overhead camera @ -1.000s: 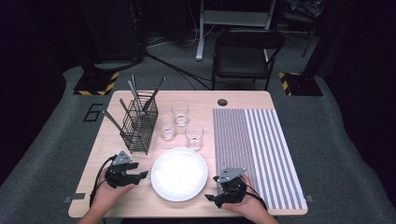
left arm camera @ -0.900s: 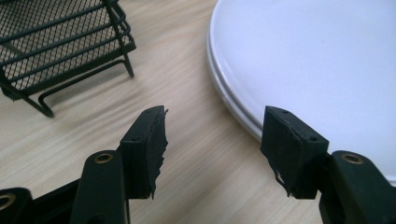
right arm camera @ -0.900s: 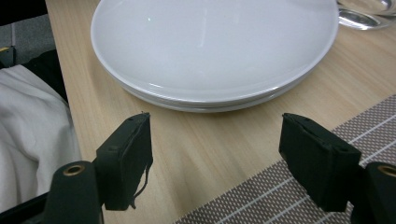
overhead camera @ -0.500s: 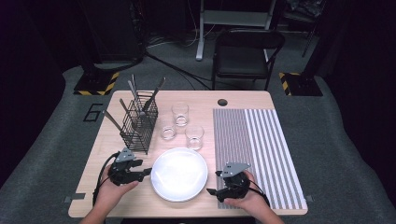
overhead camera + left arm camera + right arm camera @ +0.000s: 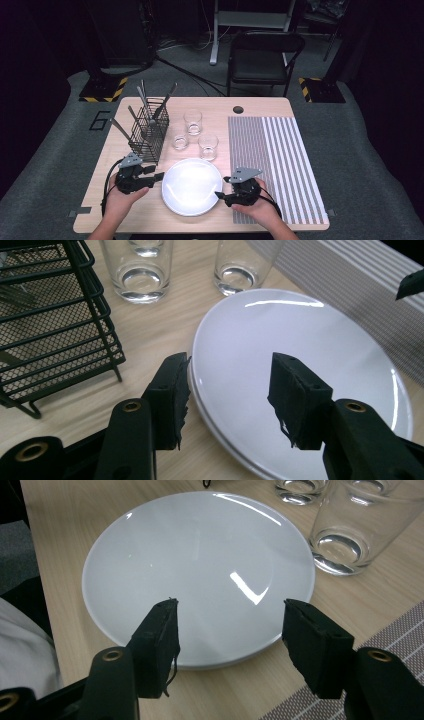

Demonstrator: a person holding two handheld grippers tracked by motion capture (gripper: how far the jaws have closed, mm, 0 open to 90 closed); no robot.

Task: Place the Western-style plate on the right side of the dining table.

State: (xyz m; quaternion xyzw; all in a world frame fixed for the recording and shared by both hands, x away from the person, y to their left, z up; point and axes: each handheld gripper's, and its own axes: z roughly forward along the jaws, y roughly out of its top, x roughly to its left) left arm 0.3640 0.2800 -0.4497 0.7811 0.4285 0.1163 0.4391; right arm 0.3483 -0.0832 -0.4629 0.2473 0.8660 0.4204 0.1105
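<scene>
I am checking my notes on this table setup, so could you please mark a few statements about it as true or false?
1. The white plate lies on the bare wood of the table. True.
2. The left gripper is clamped on the plate's rim. False: its fingers stand apart on either side of the rim, and have just been closing.
3. Three clear glasses stand beyond the plate. True.
4. The black wire caddy is empty. False: utensils stand in it.
5. The right gripper holds a glass. False: it is open at the plate's edge, jaws just closing.
</scene>
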